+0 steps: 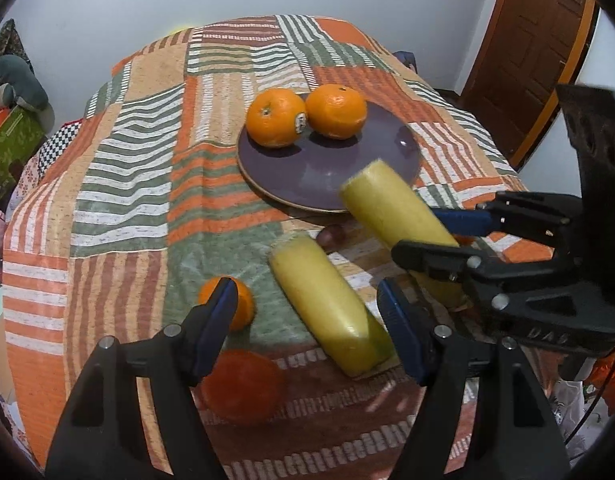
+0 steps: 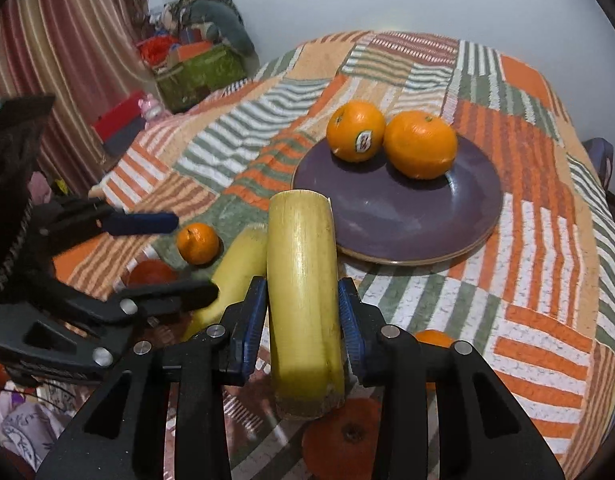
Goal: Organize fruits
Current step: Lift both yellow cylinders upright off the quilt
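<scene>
A striped patchwork tablecloth [image 1: 139, 152] lies near a brown wooden door [image 1: 535, 40].

The right gripper [image 2: 303, 316] jaws clamp a yellow cane piece [image 2: 301, 300] before the purple plate [image 2: 407, 216].

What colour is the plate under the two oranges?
Dark purple plate with a thin pale rim; clearest in the right wrist view.

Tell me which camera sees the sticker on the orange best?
The right wrist view. There the sticker faces the camera on the left orange on the purple plate, so its oval shape shows, though the print is unreadable. In the left wrist view the sticker sits on that orange's edge, turned sideways and partly hidden.
</scene>
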The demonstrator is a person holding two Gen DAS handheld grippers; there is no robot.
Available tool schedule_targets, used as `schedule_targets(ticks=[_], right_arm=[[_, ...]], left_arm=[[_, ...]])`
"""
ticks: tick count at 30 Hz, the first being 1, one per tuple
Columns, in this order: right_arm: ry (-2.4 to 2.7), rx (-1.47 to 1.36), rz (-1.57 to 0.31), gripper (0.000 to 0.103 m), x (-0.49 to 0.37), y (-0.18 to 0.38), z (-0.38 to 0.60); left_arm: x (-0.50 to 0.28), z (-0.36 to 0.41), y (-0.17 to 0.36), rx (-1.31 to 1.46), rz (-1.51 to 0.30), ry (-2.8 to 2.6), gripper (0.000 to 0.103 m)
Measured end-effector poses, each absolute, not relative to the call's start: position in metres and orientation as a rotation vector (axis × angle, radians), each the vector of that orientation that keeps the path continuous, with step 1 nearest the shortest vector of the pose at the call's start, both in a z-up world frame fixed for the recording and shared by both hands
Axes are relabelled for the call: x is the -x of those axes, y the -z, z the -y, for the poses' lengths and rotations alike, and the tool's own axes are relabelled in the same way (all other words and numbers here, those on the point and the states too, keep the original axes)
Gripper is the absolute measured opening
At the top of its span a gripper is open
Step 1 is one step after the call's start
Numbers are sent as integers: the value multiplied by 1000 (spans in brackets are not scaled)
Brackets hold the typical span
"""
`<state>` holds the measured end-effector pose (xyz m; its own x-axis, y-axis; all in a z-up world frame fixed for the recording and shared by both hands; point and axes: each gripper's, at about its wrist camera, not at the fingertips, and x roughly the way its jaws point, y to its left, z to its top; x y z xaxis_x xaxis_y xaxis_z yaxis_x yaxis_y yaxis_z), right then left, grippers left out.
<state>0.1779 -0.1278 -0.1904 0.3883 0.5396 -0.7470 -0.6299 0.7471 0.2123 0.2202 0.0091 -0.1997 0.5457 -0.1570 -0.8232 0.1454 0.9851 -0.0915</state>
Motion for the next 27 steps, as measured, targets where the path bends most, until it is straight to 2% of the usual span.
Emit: schedule_targets(ticks=[4,13,20,27], right_arm=[[-746,73,-874,33,-175,178,138],[-738,32,-832,33,-170,168,157],[-730,26,-829,33,-169,169,164],[-721,21,-820,33,-167,166,170]], left_arm=[[-219,2,205,4,-1004,226,60],[-238,6,235,56,-1104,185,58],[-250,10,245,66,-1115,122,57],[-249,-4,242,128,-1121,109,44]])
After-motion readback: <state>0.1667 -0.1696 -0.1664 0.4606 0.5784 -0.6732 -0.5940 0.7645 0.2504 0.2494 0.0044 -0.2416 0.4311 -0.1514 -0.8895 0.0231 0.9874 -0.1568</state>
